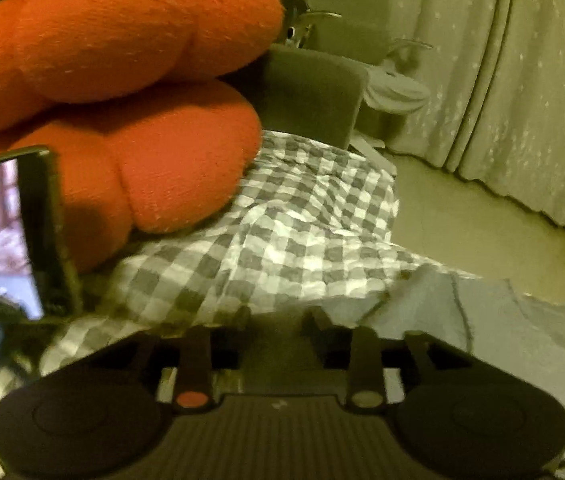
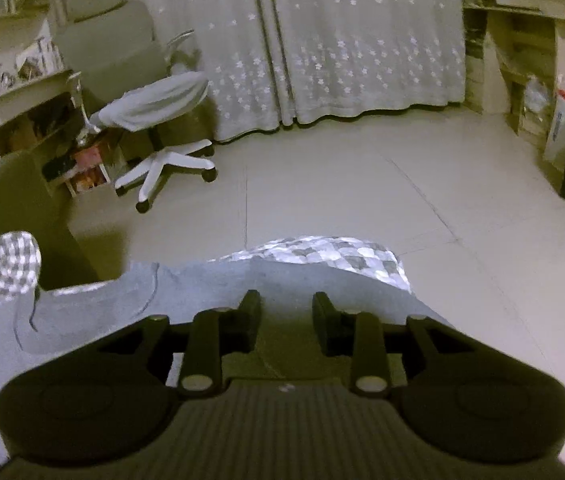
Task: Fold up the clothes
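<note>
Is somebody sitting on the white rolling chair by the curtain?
No, the white rolling chair in the right wrist view has only a pale cloth draped over its seat, and nobody is on it.

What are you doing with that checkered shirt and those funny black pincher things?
A person is folding clothes with a gripper in each hand. The left gripper hangs over the checkered shirt, which lies rumpled on a pale grey-blue cloth. The right gripper sits near the far edge of that cloth, by a checkered corner. Both sets of jaws stand apart with nothing pinched. A hand in an orange glove is close by.
</note>
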A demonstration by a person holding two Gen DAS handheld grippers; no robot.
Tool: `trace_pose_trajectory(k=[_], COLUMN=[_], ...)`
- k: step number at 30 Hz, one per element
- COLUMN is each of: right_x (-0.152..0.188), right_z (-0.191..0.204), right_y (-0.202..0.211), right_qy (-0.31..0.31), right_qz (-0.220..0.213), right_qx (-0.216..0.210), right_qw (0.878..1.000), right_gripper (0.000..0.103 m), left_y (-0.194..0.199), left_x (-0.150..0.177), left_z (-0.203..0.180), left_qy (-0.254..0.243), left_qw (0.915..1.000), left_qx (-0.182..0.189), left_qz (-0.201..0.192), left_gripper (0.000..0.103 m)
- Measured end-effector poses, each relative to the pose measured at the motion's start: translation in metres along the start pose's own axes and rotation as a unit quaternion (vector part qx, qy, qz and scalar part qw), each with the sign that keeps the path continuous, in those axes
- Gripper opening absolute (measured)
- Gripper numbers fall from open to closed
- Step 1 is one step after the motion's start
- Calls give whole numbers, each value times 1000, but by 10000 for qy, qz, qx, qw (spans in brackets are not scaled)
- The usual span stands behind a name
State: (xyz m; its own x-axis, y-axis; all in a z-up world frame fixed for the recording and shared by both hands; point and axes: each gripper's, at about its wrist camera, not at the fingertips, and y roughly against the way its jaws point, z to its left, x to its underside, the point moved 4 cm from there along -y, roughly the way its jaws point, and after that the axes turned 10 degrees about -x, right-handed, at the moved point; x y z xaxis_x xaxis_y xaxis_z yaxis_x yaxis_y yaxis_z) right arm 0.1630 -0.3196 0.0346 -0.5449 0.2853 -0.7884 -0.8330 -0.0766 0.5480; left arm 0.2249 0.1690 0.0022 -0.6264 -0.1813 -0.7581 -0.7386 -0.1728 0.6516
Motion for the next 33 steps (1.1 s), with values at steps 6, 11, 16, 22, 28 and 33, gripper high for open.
trace_pose_trajectory(k=[6,11,16,22,28,33], right_x=[1,1,4,10,3,1], right_z=[-3,1,11,19,8,15], right_y=[-5,-8,-12,-17,-11,-4], right_qy=[162,173,356,785,505,453], right_qz=[52,-12,6,54,-92,-140], right_qx=[62,48,93,357,442,434], right_qw=[9998,9998,9993,9963,9977,9979], right_gripper=[35,35,35,39,39,39], left_y=[-11,5,12,-7,10,34], left_x=[1,-10,-13,-2,-4,-6], left_z=[-5,17,16,8,16,5], left_qy=[-160,137,19,-153,-103,-214], left_qw=[9998,9990,9975,9971,9948,9914], left_qx=[87,-63,-395,-638,-839,-1036], left_qz=[-68,-432,-589,-392,-566,-773], left_gripper=[2,1,2,3,10,19])
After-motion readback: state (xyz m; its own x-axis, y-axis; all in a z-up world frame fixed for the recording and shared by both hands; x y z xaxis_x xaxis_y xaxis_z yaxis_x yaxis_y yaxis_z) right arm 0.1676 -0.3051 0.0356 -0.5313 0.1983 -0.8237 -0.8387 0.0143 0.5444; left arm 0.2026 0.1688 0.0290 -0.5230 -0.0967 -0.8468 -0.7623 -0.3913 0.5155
